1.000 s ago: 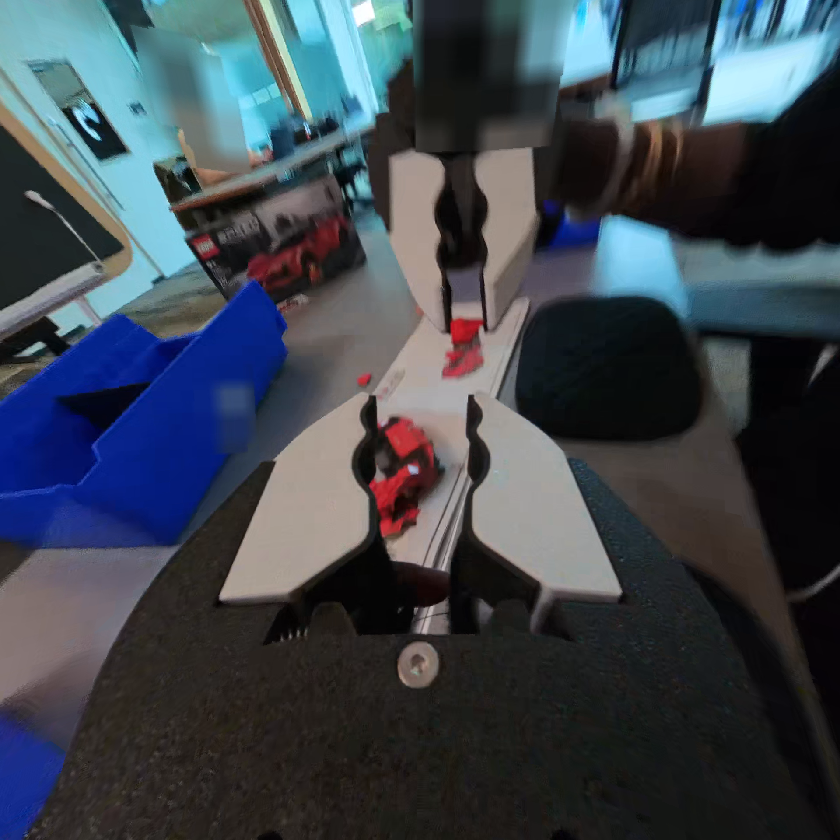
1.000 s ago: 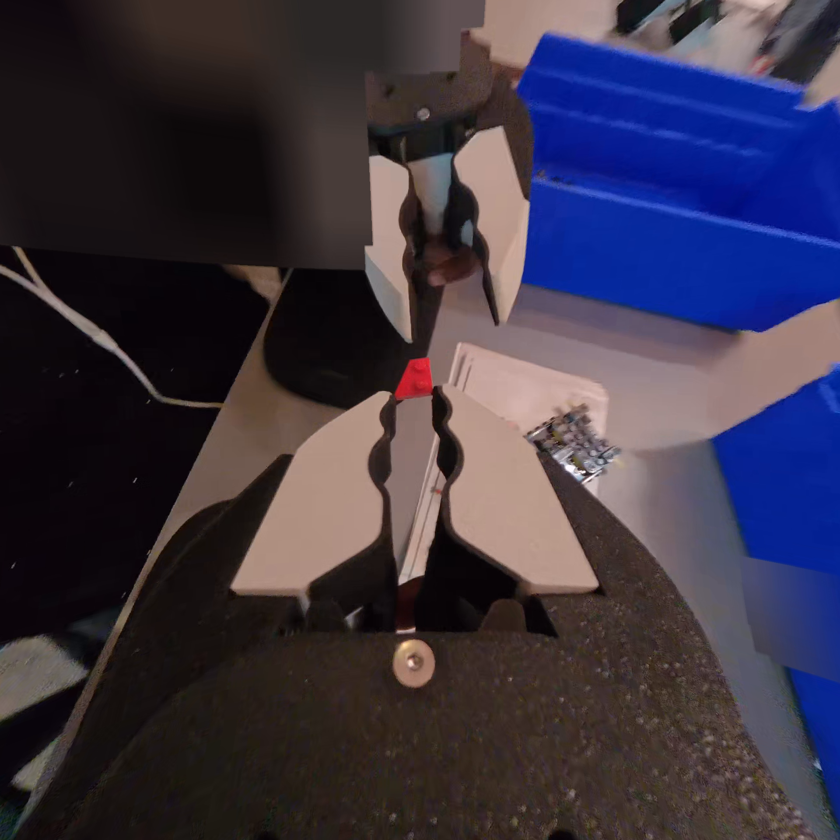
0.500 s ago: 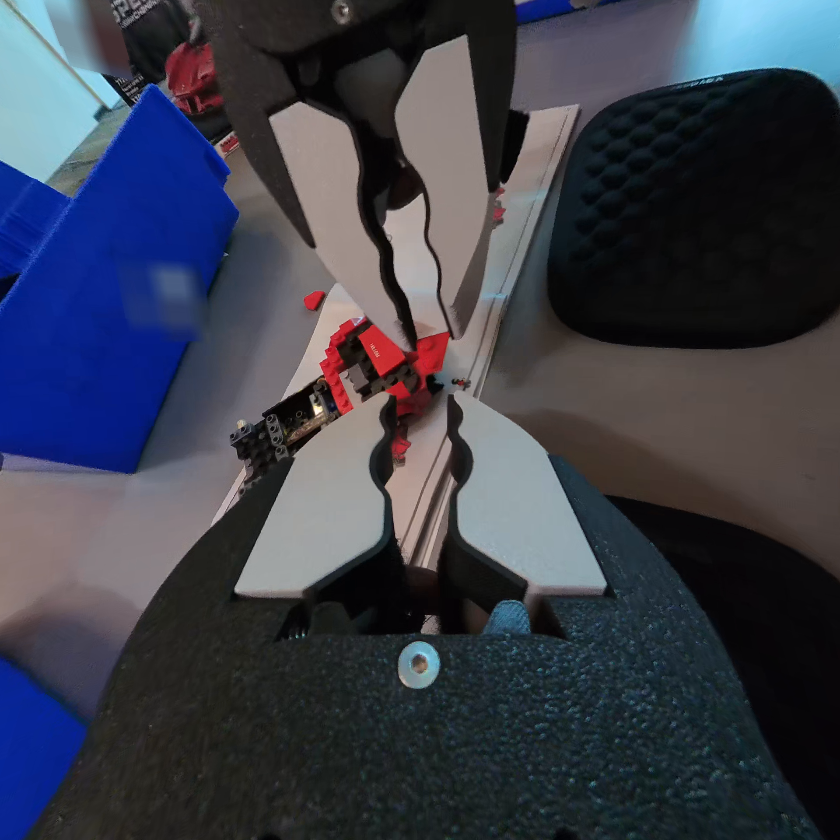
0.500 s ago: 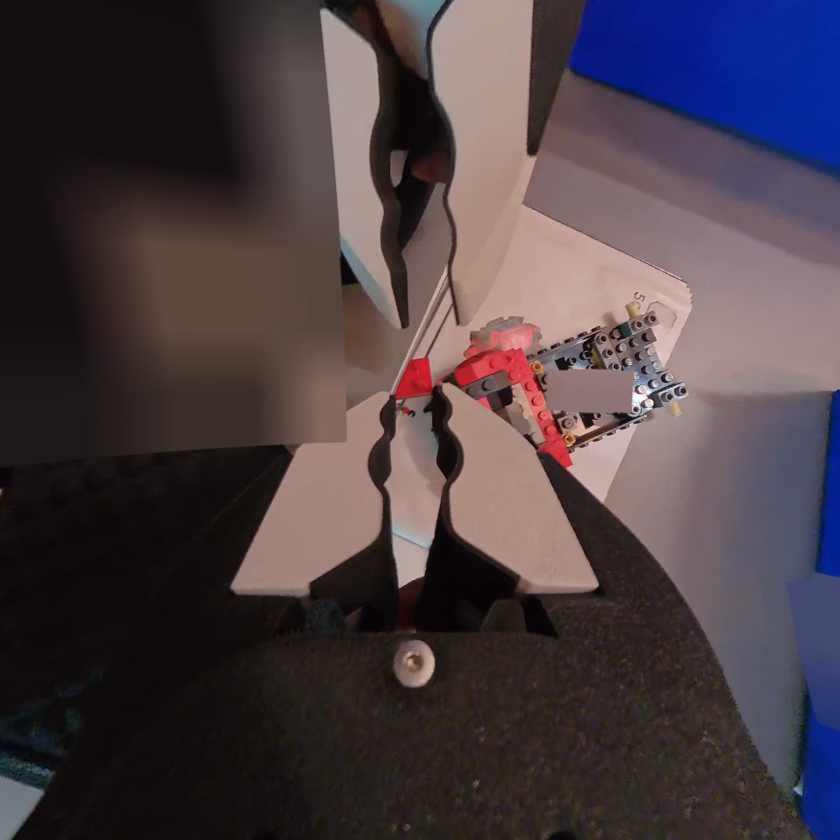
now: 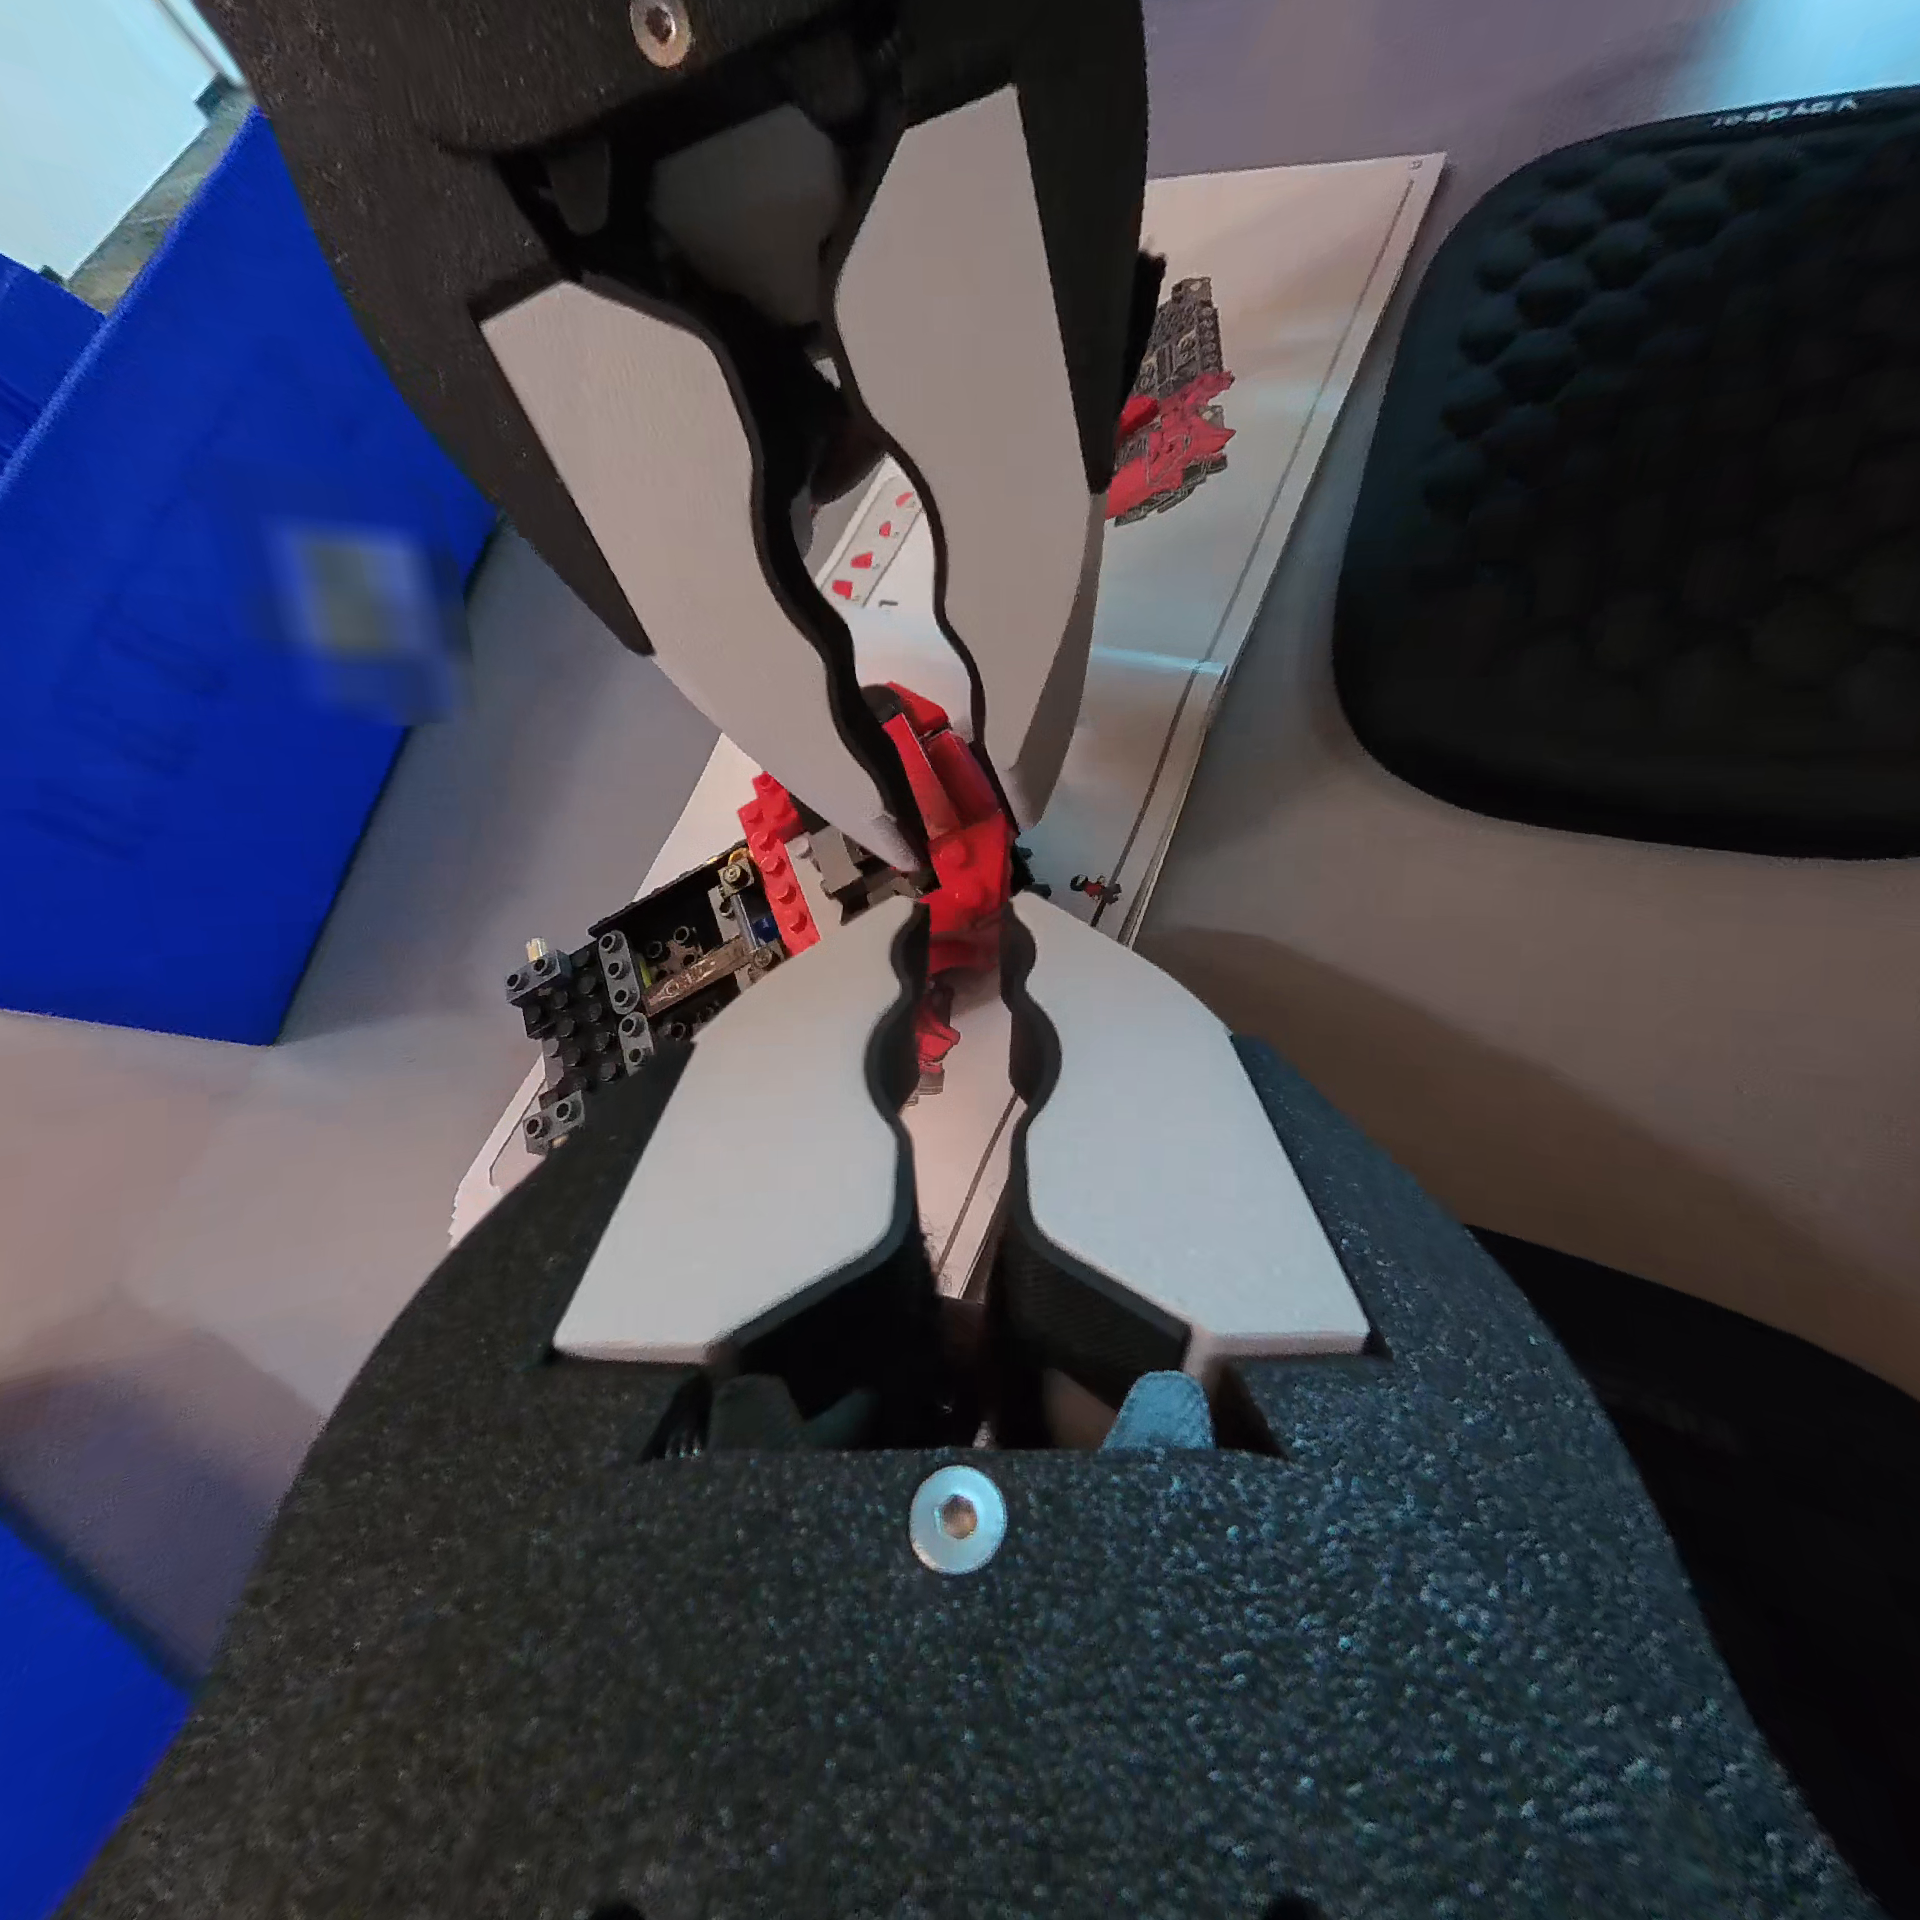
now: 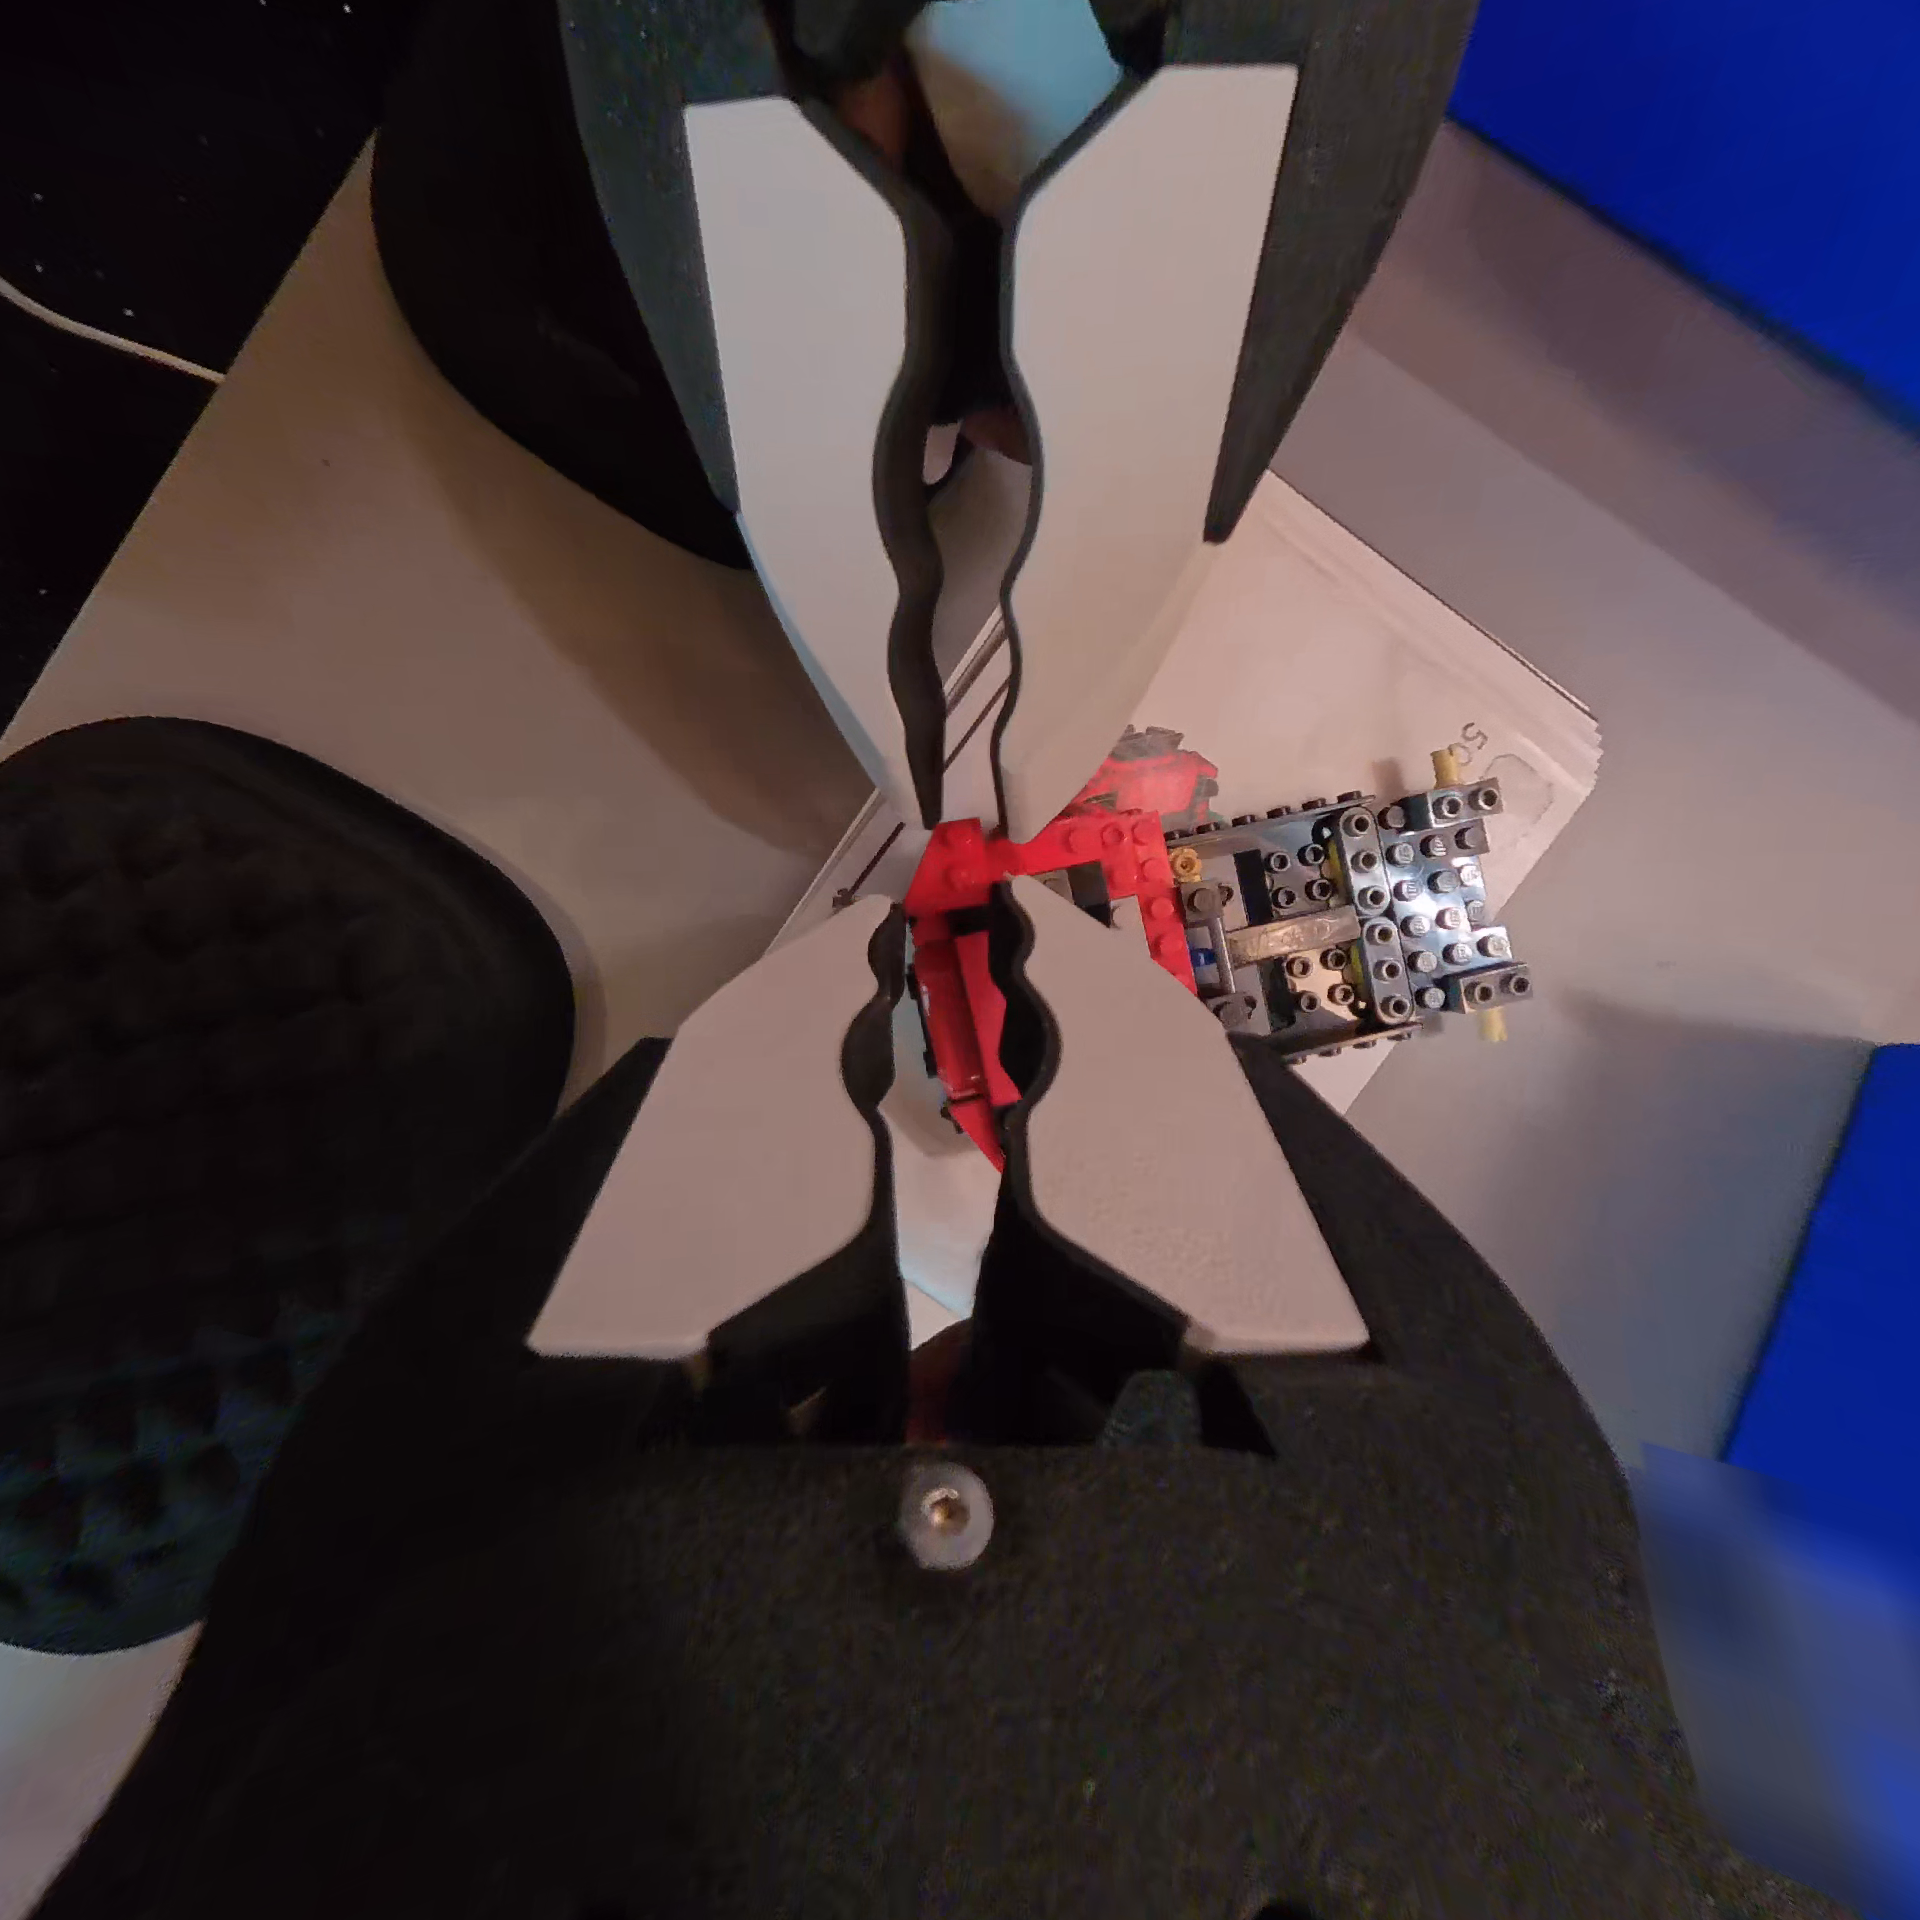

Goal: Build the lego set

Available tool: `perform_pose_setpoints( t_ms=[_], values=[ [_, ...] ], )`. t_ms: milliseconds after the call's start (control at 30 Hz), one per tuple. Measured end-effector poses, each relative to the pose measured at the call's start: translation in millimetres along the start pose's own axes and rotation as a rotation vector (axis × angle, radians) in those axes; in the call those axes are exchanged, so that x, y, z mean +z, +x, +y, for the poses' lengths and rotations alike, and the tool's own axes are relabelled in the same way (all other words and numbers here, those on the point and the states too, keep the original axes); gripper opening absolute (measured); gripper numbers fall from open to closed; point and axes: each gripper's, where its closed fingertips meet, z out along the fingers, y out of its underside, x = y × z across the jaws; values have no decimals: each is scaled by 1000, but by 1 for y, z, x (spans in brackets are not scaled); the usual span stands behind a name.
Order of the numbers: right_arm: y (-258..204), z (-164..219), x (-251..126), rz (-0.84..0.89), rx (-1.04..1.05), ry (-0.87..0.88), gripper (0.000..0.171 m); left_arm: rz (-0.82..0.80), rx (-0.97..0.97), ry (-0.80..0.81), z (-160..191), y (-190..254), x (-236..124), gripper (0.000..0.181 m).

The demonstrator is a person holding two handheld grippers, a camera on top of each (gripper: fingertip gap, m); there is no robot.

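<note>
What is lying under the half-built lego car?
The lego car sits on an open white instruction booklet, which lies on the table. The page area directly beneath the car and both grippers is covered, so it cannot be seen.

My left tool (image 5: 966,914) and right tool (image 6: 945,904) match: pale grey fingers (image 5: 758,1132) with wavy black-lined inner edges, grainy black bodies, one silver screw (image 5: 957,1522) each.

Pale grey table (image 5: 1455,1039) seen underneath it all, white instruction booklet (image 5: 1278,416) laid flat across its middle, black dimpled cushion (image 5: 1662,468) rested just beside the booklet, blue bins (image 5: 187,623) stood on the booklet's other side, second black pad (image 6: 208,1039) placed nearby.
</note>
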Motion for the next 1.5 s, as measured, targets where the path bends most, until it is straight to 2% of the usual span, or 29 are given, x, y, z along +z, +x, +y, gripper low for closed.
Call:
perform_pose_setpoints(
  t_ms=[333, 1500],
  values=[
    [3, 4, 1, -35, -25, -31, 16, 7, 5, -22, 2, 0, 4, 9],
    [5, 6, 0, 78, -38, -9, 15, -8, 12, -24, 2, -1, 6, 8]
  ],
)
